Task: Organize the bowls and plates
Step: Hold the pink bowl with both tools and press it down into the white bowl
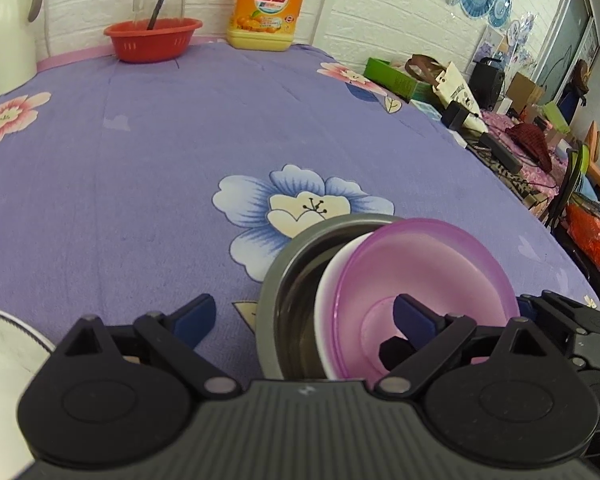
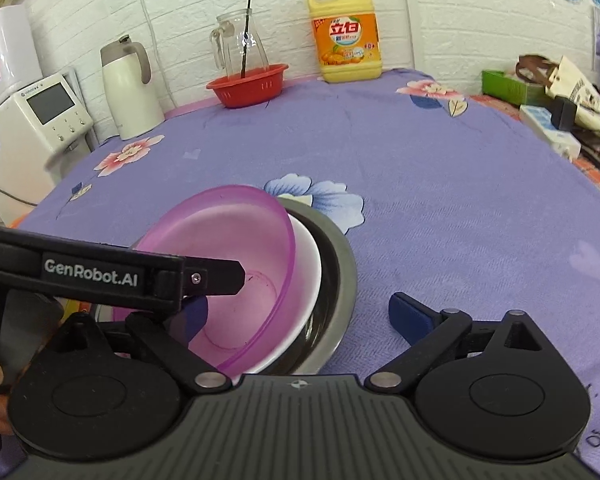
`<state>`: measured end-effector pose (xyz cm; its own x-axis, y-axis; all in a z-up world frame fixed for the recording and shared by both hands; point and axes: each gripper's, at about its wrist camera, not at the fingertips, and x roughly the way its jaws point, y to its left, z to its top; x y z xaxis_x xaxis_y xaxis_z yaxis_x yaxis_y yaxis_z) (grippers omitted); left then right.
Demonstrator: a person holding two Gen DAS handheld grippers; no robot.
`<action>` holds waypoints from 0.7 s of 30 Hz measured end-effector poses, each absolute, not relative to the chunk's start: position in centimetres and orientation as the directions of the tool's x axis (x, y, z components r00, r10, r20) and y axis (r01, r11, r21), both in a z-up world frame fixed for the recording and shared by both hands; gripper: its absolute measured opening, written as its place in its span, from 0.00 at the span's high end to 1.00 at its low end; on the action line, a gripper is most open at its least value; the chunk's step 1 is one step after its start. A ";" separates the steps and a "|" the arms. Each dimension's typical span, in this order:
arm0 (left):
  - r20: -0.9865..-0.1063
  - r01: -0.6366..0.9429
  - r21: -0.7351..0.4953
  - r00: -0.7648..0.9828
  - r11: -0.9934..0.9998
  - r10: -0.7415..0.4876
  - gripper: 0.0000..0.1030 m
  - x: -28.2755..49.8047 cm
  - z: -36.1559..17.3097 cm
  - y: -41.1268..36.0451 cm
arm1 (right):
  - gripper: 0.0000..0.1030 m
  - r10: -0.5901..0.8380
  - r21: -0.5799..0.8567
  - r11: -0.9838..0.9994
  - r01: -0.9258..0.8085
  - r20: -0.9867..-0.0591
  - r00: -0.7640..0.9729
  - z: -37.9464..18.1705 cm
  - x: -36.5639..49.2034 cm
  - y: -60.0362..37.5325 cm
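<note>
A translucent purple bowl (image 1: 432, 276) sits tilted inside a white bowl (image 1: 334, 280), and both rest in a grey metal bowl (image 1: 278, 292) on the purple flowered cloth. The stack also shows in the right wrist view: purple bowl (image 2: 228, 240), white bowl (image 2: 310, 256), metal bowl (image 2: 342, 264). My left gripper (image 1: 304, 320) is open; its right finger reaches into the purple bowl, its left finger is over the cloth. My right gripper (image 2: 300, 312) is open, its left finger inside the purple bowl and its right finger outside the stack. The left gripper's body (image 2: 100, 276) crosses the right wrist view.
A white plate edge (image 1: 4, 344) lies at lower left. At the table's back stand a red basket (image 2: 248, 84) with a glass jug (image 2: 240, 44), a yellow detergent bottle (image 2: 348, 40) and a white kettle (image 2: 128, 88). Clutter (image 1: 500, 120) lies past the right edge.
</note>
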<state>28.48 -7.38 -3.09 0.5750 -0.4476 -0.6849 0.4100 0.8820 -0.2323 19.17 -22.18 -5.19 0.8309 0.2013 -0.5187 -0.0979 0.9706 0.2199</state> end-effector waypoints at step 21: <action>-0.626 0.462 -0.292 0.570 0.838 -0.532 0.38 26.7 -1.7 -7.7 | 0.00 0.241 0.246 0.960 -0.133 -0.485 0.841 -3.9 17.9 -20.5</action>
